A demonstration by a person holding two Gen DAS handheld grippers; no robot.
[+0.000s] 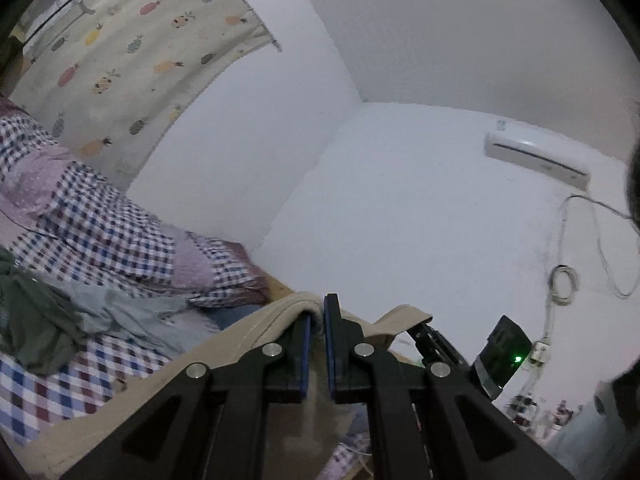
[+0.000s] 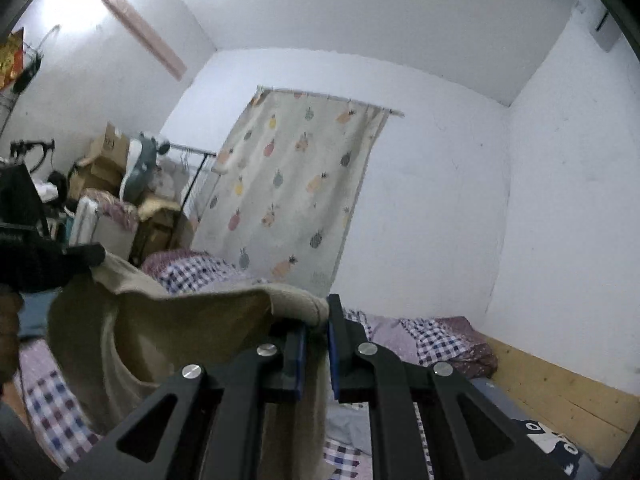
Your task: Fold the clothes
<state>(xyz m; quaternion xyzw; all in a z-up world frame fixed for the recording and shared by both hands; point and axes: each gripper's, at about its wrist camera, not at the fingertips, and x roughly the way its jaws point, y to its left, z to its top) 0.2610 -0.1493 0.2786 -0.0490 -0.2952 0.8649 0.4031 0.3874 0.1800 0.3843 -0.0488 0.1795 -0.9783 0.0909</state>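
Holding a beige, soft knit garment (image 2: 172, 312) aloft above the checked-quilt bed (image 1: 80, 216), left gripper (image 1: 316, 316) and right gripper (image 2: 318, 322) each pinching a fold of its top edge between nearly closed blue-padded fingers (image 2: 298, 344). Judging the step as spreading the piece before folding; next probably calling for pulling apart and lowering flat, clear of the grey-green clothes pile (image 1: 36, 312).

— What's the garment like?
— A beige garment (image 2: 168, 320), plain cloth, held up off the bed with its top edge stretched left to right.
— And the rest?
— It hangs slack below, sagging in loose folds (image 1: 132, 400).
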